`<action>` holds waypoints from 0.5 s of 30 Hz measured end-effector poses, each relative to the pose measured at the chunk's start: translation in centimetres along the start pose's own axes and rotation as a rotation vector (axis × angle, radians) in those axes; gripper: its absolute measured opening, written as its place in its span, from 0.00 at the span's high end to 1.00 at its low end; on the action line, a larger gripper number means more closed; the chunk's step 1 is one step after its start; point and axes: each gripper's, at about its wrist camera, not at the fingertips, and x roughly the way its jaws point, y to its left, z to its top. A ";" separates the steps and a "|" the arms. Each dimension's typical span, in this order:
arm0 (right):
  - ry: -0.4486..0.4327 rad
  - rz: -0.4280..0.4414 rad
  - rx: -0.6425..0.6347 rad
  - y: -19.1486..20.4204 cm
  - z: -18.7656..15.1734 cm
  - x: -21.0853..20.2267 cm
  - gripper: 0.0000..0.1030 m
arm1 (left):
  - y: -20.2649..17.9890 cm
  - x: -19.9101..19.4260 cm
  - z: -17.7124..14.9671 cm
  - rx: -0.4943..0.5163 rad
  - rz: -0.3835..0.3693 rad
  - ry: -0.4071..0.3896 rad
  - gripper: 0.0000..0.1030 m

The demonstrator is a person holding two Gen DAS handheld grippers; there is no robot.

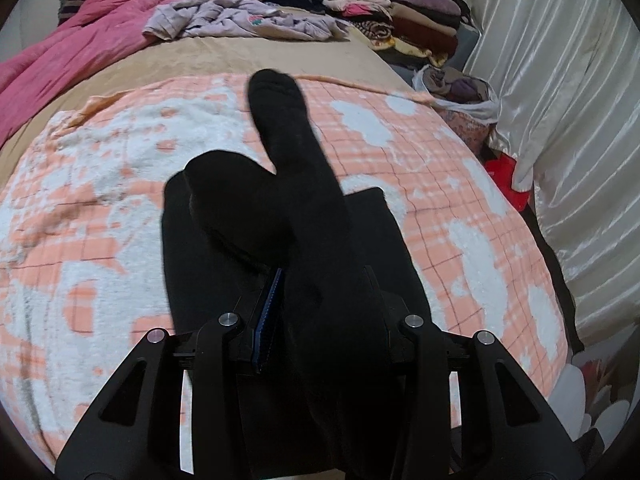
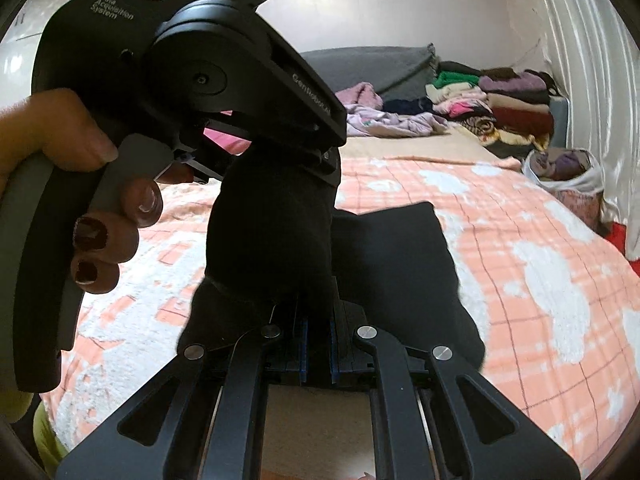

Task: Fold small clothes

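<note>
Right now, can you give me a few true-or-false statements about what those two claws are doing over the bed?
1. Both claws grip black cloth. True: the left claw and the right claw each pinch the black garment.
2. The blanket below is plain blue. False: it is peach and white, with a check pattern.
3. Folded clothes are stacked at the far end, near the curtain. True.
4. The right claw stands wide open. False: it is closed on the cloth.
</note>
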 end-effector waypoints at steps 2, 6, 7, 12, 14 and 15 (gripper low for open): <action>0.011 -0.001 0.017 -0.7 -0.4 0.2 0.94 | -0.7 0.8 -0.2 0.011 0.007 0.013 0.69; 0.023 0.001 0.029 -1.3 -0.9 0.3 0.94 | -1.7 1.5 -0.3 0.033 0.017 0.020 0.68; 0.024 0.002 0.032 -1.4 -0.9 0.3 0.94 | -1.8 1.7 -0.3 0.036 0.019 0.021 0.68; 0.039 0.012 0.068 -2.1 -1.2 0.5 0.94 | -2.5 2.4 -0.4 0.048 0.022 0.031 0.67; 0.046 0.016 0.082 -2.3 -1.3 0.6 0.93 | -2.6 2.7 -0.4 0.046 0.013 0.039 0.62; 0.049 0.018 0.089 -2.5 -1.4 0.6 0.93 | -2.6 2.8 -0.4 0.043 0.000 0.042 0.59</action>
